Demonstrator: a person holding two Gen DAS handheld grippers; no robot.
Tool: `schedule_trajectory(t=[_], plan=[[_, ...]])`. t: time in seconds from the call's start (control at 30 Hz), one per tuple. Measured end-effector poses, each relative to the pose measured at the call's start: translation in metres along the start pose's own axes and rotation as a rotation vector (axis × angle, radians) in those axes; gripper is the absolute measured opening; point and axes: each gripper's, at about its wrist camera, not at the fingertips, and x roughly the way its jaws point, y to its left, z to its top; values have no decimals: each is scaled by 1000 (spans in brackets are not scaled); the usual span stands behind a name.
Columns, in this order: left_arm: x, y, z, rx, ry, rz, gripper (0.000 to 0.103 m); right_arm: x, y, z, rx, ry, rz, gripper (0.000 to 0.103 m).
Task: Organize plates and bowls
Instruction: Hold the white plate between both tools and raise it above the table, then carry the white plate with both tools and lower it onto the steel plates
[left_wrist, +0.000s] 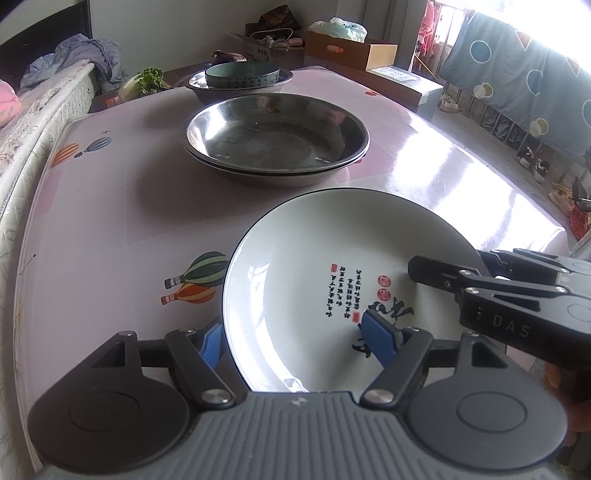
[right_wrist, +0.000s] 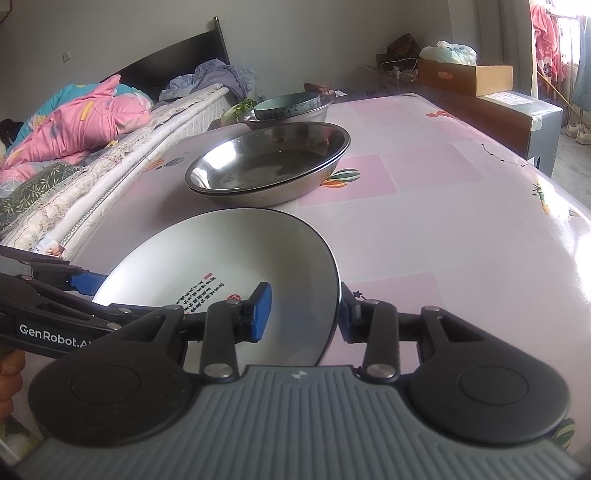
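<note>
A white plate (left_wrist: 314, 251) (right_wrist: 221, 251) with a black rim and calligraphy lies on the pink table (left_wrist: 110, 206) at its near end. My left gripper (left_wrist: 295, 339) stands open across the plate's left rim, one blue pad inside and one outside, neither pressing. My right gripper (right_wrist: 304, 315) straddles the right rim the same way, with a gap showing between pad and rim. Each gripper also shows in the other view: right gripper (left_wrist: 443, 275), left gripper (right_wrist: 103, 295). Two stacked steel pans (left_wrist: 277, 140) (right_wrist: 269, 166) sit beyond the plate. Farther back, a teal bowl (left_wrist: 242, 74) (right_wrist: 286, 105) rests in a steel bowl (left_wrist: 199, 86).
A bed (right_wrist: 92, 122) with pink bedding runs along the table's left side. Cardboard boxes (left_wrist: 351, 50) stand behind the table. Leafy greens (left_wrist: 147, 81) lie off the far left corner. The table's right edge drops to a floor with shoes.
</note>
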Motion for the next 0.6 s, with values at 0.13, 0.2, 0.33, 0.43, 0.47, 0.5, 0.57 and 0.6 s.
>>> schedule_trajectory(t=[0.13, 0.2, 0.33, 0.43, 0.47, 0.5, 0.57, 0.6], plan=[[-2, 0, 0, -1, 2, 12, 75, 0, 3, 1, -2, 5, -17, 37], [-3, -1, 0, 1, 3, 18, 74, 0, 3, 1, 1, 6, -20, 37], [-5, -1, 0, -1, 3, 26, 72, 0, 4, 3, 6, 10, -27, 37], [-7, 0, 0, -6, 0, 26, 72, 0, 4, 3, 13, 10, -28, 37], [-8, -1, 0, -7, 0, 26, 72, 0, 4, 3, 13, 9, -29, 37], [-8, -1, -1, -7, -2, 26, 71, 0, 4, 3, 12, 9, -28, 36], [-10, 0, -2, -11, -6, 23, 71, 0, 4, 3, 8, 8, -29, 36], [-11, 0, -2, -13, -7, 19, 71, 0, 4, 4, 6, 7, -30, 36]])
